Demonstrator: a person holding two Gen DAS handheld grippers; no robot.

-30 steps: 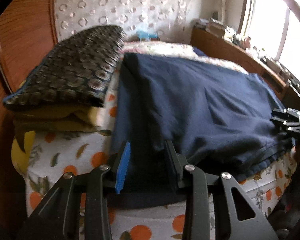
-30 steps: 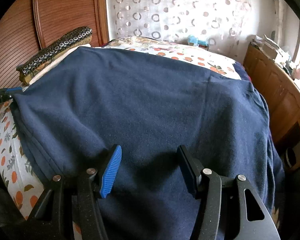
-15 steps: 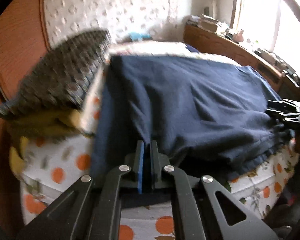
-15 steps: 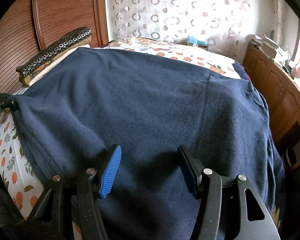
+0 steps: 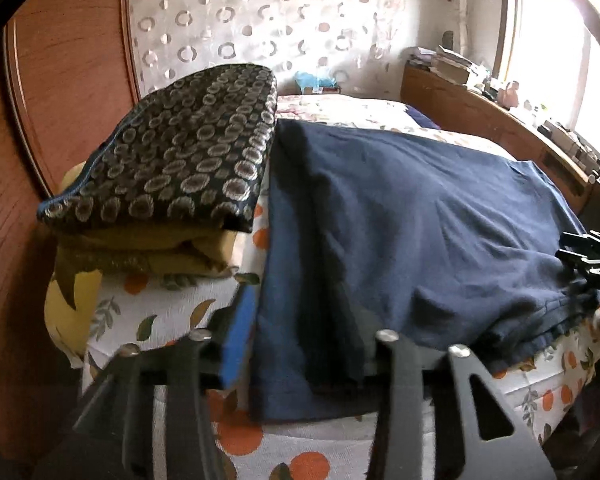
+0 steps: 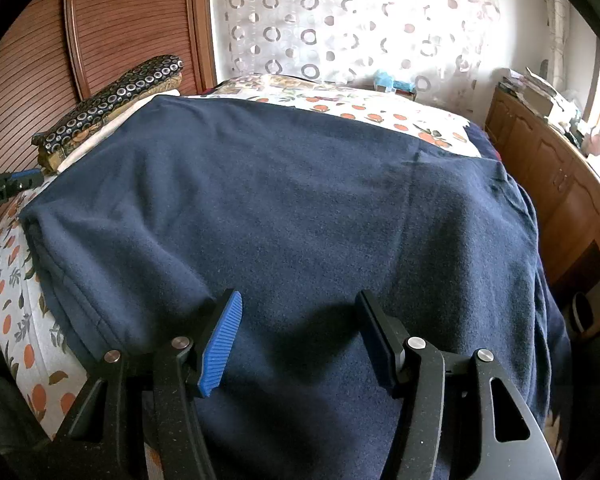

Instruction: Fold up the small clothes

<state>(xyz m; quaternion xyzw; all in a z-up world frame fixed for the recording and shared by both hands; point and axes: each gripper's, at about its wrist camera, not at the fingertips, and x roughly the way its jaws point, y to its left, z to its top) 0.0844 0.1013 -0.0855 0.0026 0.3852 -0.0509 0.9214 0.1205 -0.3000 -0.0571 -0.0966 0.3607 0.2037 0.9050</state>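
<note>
bed [image 6: 380,114]: white sheet printed with oranges and leaves; carries everything listed.
garment [image 6: 300,220]: navy, soft brushed knit, spread flat over most of the bed, near hem draped over the edge at 6 o'clock, stitched hems bunched at 8 o'clock in the right view.
cushion [image 5: 180,152]: dark fabric with pale ring pattern, flat slab, stacked on folded mustard cloth [image 5: 148,248]; just beside the garment's edge at 10 o'clock in the left view.
cabinet [image 6: 560,184]: brown wood, panelled, along 3 o'clock; papers and clutter on top.
curtain [image 6: 340,20]: sheer white, ring pattern, at 12 o'clock.
panel [image 6: 120,20]: ribbed reddish wood, 10 to 11 o'clock.
left gripper [image 5: 300,344]: black frame, blue ribbed pad; jaws apart, garment edge lying between them. half a second ago they were pressed together; a second ago apart.
right gripper [image 6: 300,340]: jaws apart, over the garment's near middle, nothing held; unchanged from both earlier frames. its tip shows at 3 o'clock in the left view.
</note>
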